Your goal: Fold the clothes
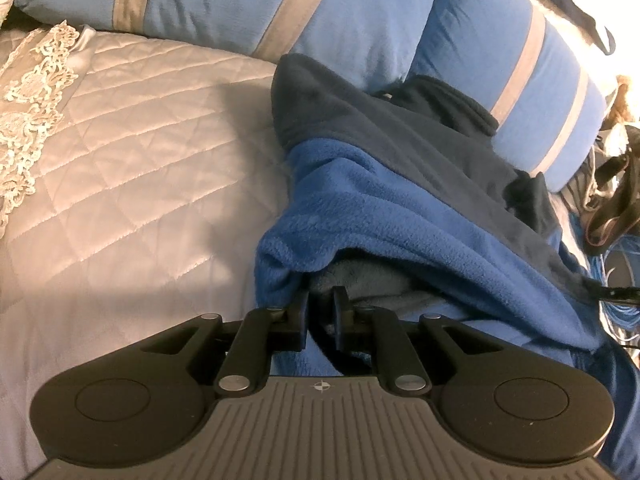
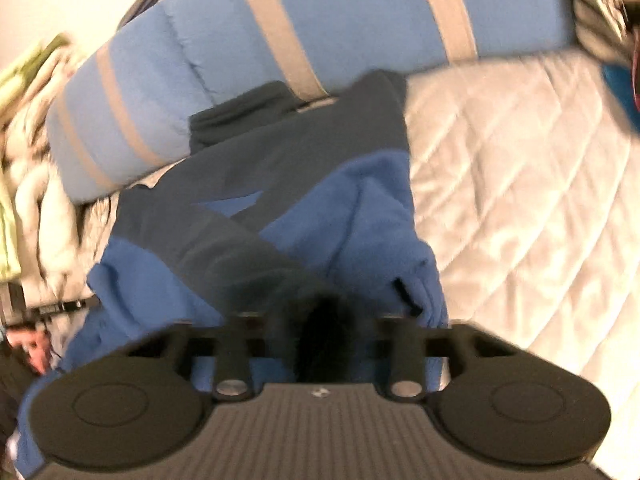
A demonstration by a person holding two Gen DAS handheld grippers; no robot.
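My left claw (image 1: 321, 312) pinches the near hem of the blue-and-navy fleece jacket (image 1: 384, 200) narrowly, my blurred right claw (image 2: 316, 320) unreadable, so the thick fleece could slip and bunch on the quilted bed (image 1: 140, 160).

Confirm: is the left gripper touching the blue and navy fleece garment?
Touching. Left wrist view: the left gripper has its fingers pinching the blue and navy fleece garment at its edge.

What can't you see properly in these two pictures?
- Right gripper, right wrist view: blur smears it, so open or shut is unclear.
- Fleece jacket, left wrist view: its near part hides under the left gripper; the fingers stand close, but a grip can't be confirmed.
- Dark straps, left wrist view: cut by the right edge.
- Pale pile, right wrist view: too blurred to name.
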